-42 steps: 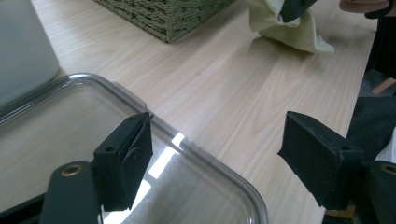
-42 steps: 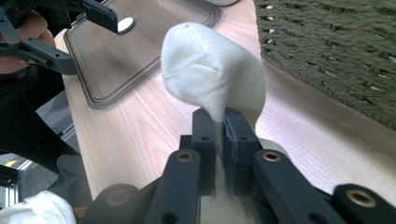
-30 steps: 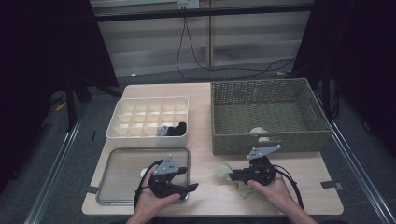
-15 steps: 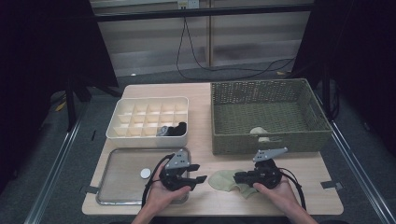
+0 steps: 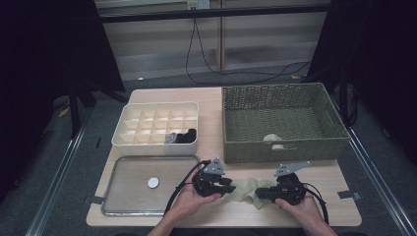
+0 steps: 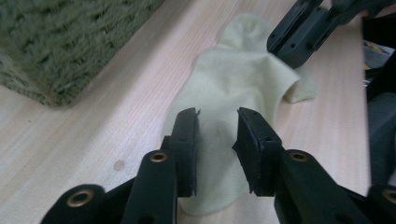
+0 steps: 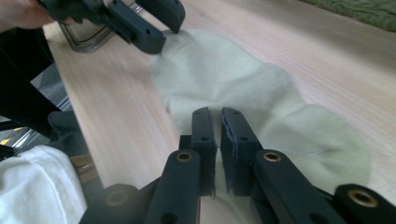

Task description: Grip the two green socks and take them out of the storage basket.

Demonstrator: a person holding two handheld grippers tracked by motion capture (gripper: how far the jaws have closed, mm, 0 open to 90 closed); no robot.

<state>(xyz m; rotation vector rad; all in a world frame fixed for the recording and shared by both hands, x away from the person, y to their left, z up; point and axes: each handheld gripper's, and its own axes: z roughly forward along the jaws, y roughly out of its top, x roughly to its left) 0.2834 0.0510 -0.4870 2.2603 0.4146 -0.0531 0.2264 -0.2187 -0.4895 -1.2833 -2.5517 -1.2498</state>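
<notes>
A pale yellow-green sock (image 5: 246,187) lies flat on the wooden table between my two grippers. My left gripper (image 5: 230,186) is at the sock's left end. In the left gripper view the left gripper (image 6: 217,126) has its jaws astride the sock (image 6: 243,79); they have just been closing and a gap still shows. My right gripper (image 5: 261,192) is at the sock's right end. In the right gripper view the right gripper (image 7: 218,119) has been closing further and pinches the sock (image 7: 243,88) at its near edge.
A green wicker basket (image 5: 280,150) stands behind the grippers with a pale bundle (image 5: 273,139) inside. A cream divided box (image 5: 155,143) holds dark socks (image 5: 183,136). A metal tray (image 5: 128,169) at the left carries a white disc (image 5: 153,182).
My left gripper has moved right from over the tray to the sock, and its jaws have narrowed. The sock has been drawn out flatter between the grippers. My right gripper shifted slightly.
</notes>
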